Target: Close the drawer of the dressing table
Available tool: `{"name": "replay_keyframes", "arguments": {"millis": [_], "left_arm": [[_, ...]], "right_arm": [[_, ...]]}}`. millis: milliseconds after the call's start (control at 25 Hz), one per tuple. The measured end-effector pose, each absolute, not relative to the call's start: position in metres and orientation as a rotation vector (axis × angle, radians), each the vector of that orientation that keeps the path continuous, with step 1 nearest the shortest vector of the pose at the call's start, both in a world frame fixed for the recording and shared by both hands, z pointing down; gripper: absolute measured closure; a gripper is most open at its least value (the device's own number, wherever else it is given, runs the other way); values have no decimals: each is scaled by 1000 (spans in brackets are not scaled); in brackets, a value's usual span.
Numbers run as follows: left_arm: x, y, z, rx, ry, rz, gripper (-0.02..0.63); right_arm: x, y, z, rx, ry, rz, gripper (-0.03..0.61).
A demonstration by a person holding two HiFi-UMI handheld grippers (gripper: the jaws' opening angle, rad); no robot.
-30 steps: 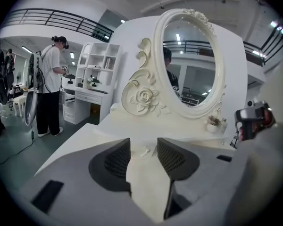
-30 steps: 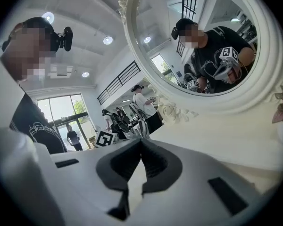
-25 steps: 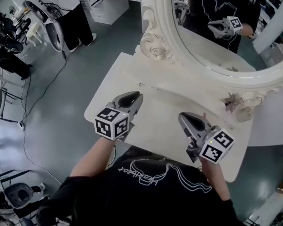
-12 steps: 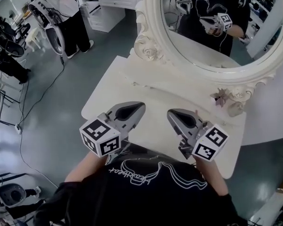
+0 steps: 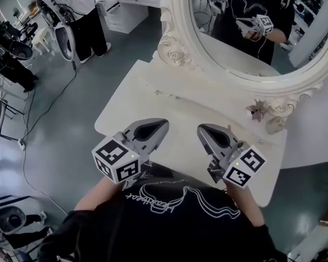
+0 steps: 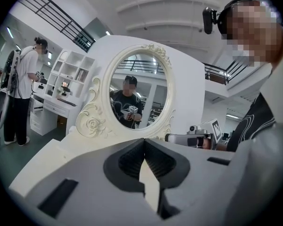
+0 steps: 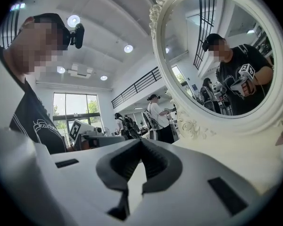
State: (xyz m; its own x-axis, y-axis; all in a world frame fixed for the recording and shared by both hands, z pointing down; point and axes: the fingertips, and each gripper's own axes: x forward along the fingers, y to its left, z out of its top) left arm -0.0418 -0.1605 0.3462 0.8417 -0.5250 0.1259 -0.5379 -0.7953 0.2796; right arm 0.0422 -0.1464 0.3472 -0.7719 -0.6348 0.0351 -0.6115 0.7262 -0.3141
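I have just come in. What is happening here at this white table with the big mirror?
A person stands at a white dressing table with an oval mirror and holds one pair of tongs in each hand. The left tongs and the right tongs hover side by side above the front of the tabletop, both shut and holding nothing. The drawer is hidden below the person's body, so I cannot tell whether it is closed. A small flower ornament stands on the right of the tabletop.
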Motion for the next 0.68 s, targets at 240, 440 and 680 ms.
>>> {"name": "replay_keyframes", "arguments": {"millis": [240,440,680], "left_arm": [[-44,-162,350,2708,-842,70,611],[-45,-163,353,2700,-842,72,611],[-41,-166,358,2700,-829,66,611]], "right_arm": [[44,-145,349,-1034,2847,-484,575],[43,-146,353,-1040,2851,-496,575],[45,-148,360,-1058,2844,-510,575]]}}
